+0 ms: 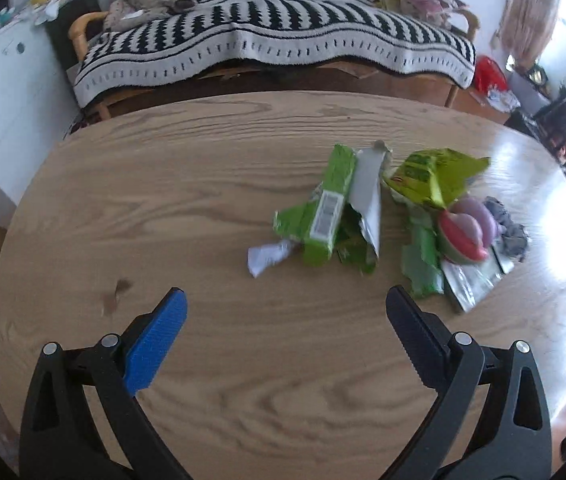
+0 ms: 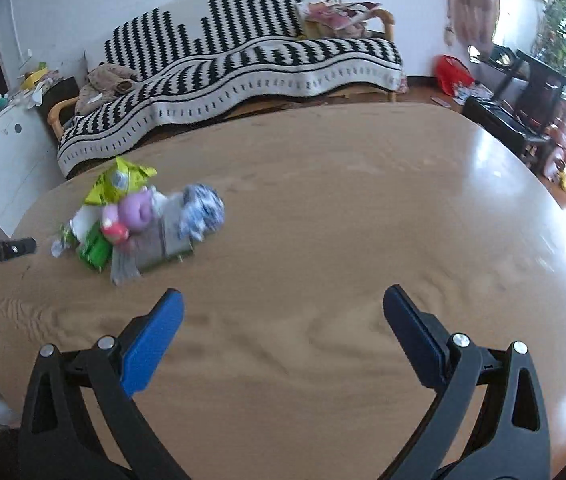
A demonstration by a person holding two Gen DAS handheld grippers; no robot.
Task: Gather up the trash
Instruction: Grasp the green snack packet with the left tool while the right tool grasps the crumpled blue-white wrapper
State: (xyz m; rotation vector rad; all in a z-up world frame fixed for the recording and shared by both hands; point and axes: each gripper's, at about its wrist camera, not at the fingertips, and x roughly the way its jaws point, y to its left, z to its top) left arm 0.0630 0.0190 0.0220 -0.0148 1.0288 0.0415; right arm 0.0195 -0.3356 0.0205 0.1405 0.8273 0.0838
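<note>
Left hand-held gripper (image 1: 286, 300): we found its jaws spread wide and holding nothing, poised above bare wood on the near side of the litter.
Right hand-held gripper (image 2: 283, 300): we found it likewise spread wide and empty, over bare wood, with the litter well off to its left.
Surface: we noted a rounded light-oak wooden counter (image 1: 187, 184) carrying all the litter.
Nearest piece: we recorded a small crumpled white paper scrap (image 1: 267, 257) lying just ahead of the left jaws, touching the green wrapper behind it.
Green wrapper: we recorded a torn green foil packet with a barcode label and silver lining (image 1: 333, 210), lying flat.
Right-hand heap: we saw a crumpled yellow-green snack bag (image 1: 433, 176), a red and purple rounded plastic item (image 1: 467, 228) resting on a flat silvery packet (image 1: 473, 280), and a crumpled blue-grey wad of paper (image 1: 509, 224) beside them; blur prevented closer identification.
Background: we noted a black-and-white patterned blanket over a wooden-framed sofa (image 2: 243, 60) beyond the counter.
</note>
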